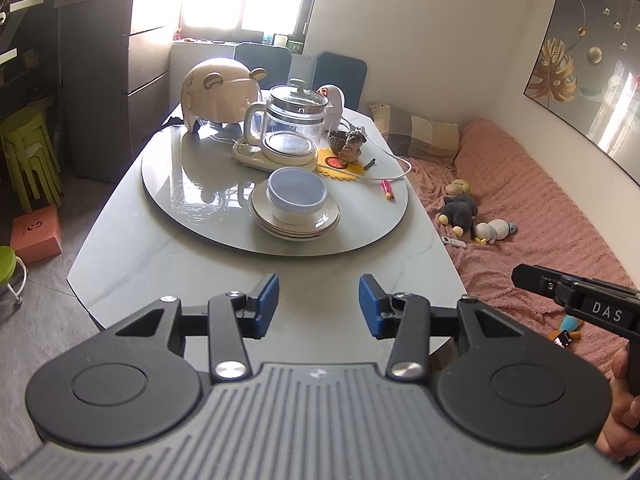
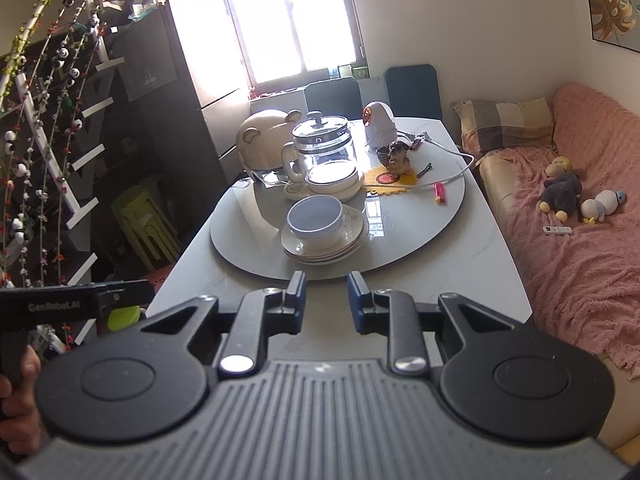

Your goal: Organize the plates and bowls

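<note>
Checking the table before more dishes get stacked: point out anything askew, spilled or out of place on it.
The plates under the blue bowl are not squarely stacked; their rims fan out unevenly. A white cord trails across the turntable, and a red-and-yellow tube lies loose beside it. No spill or breakage is visible.

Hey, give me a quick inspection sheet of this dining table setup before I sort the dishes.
Surface: grey marble-look table with round grey turntable.
Job's things: pale blue bowl nested on stacked cream plates.
Clutter: glass kettle on cream base, beige bear-shaped lid, yellow flower coaster, pink tube.
Grippers: left gripper open and empty; right gripper narrower, empty.
Cables: white cable trailing past the coaster.
Surroundings: pink-covered sofa, green stools.
</note>
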`<state>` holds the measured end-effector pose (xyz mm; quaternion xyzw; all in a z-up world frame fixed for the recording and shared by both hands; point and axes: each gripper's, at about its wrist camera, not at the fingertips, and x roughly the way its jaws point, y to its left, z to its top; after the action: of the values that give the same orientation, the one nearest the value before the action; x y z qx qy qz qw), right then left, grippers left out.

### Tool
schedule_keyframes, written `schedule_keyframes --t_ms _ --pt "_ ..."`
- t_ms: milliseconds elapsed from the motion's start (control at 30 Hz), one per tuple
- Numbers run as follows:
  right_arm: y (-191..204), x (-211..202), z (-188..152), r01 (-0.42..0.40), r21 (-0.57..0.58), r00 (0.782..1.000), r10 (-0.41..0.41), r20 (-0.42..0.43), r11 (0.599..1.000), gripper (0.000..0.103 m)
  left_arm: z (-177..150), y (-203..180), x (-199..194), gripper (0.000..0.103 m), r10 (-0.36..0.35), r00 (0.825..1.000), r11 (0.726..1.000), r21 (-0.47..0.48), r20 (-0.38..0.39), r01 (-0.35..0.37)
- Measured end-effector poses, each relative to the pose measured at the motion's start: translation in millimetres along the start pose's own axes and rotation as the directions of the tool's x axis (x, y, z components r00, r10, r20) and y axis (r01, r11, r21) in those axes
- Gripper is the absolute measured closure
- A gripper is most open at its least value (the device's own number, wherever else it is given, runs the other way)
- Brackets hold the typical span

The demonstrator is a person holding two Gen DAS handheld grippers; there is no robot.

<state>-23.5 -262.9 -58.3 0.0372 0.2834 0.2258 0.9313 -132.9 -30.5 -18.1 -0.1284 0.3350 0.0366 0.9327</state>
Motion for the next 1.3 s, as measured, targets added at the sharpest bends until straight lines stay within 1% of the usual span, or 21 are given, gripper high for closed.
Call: schedule_keyframes --t_ms 333,467,600,700,900,967,1033,1067,1133,1167,1233,1300 --pt "6.6 4.2 1.6 -0.018 -0.017 1.0 0.018 0.001 1.0 0.076 -2.1 -1.8 -9.1 0.053 0.028 1.0 1.0 -0.004 0.003 -0.028" --pt "7.1 3.7 2.8 -0.018 -0.018 1.0 0.019 0.003 1.0 0.076 -3.0 -2.5 -9.5 0.053 0.024 1.0 1.0 -0.008 0.004 -0.024" --pt "5.9 3.5 1.2 -0.001 -0.012 1.0 0.001 0.004 1.0 0.076 -3.4 -2.8 -11.4 0.052 0.019 1.0 1.0 -0.013 0.023 -0.019" --pt "5.5 4.3 0.2 -0.003 -0.004 1.0 0.003 0.001 1.0 0.076 -2.2 -3.7 -10.5 0.052 0.04 0.999 0.999 0.004 0.035 -0.041" --pt "0.1 -1.8 0.0 0.016 -0.006 1.0 -0.016 0.013 1.0 0.076 -0.5 -3.8 -7.3 0.052 0.016 1.0 1.0 -0.018 0.017 -0.016" --pt "-2.4 -3.3 -0.7 0.026 -0.01 1.0 -0.025 0.017 1.0 0.076 -0.4 -4.4 -6.5 0.049 0.021 1.0 1.0 -0.018 0.014 -0.021" --pt "-5.4 -3.2 0.0 0.033 -0.01 0.999 -0.033 0.019 0.999 0.075 -0.2 -4.4 -6.2 0.034 0.019 1.0 1.0 -0.022 0.015 -0.018" --pt "-6.8 -3.0 0.4 0.032 -0.009 0.999 -0.032 0.021 0.999 0.072 0.3 -4.6 -6.0 0.03 0.017 1.0 0.999 -0.03 0.015 -0.016" --pt "-8.5 -3.4 2.1 0.038 -0.015 0.999 -0.037 0.034 0.999 0.056 1.7 -4.7 -4.4 0.017 0.015 1.0 0.999 -0.04 0.011 -0.014" --pt "-9.8 -3.9 3.5 0.039 -0.017 0.998 -0.038 0.043 0.999 0.052 2.9 -5.7 -3.7 0.015 0.016 1.0 0.999 -0.038 0.009 -0.016" --pt "-12.7 -5.2 6.1 0.038 -0.02 0.997 -0.037 0.062 0.999 0.029 4.8 -8.0 -3.8 0.009 0.017 1.0 0.999 -0.032 0.012 -0.017" --pt "-13.6 -8.1 7.5 0.06 -0.029 0.993 -0.056 0.102 0.998 0.02 5.9 -10.2 -5.3 0.009 0.033 0.999 0.999 -0.032 0.023 -0.032"
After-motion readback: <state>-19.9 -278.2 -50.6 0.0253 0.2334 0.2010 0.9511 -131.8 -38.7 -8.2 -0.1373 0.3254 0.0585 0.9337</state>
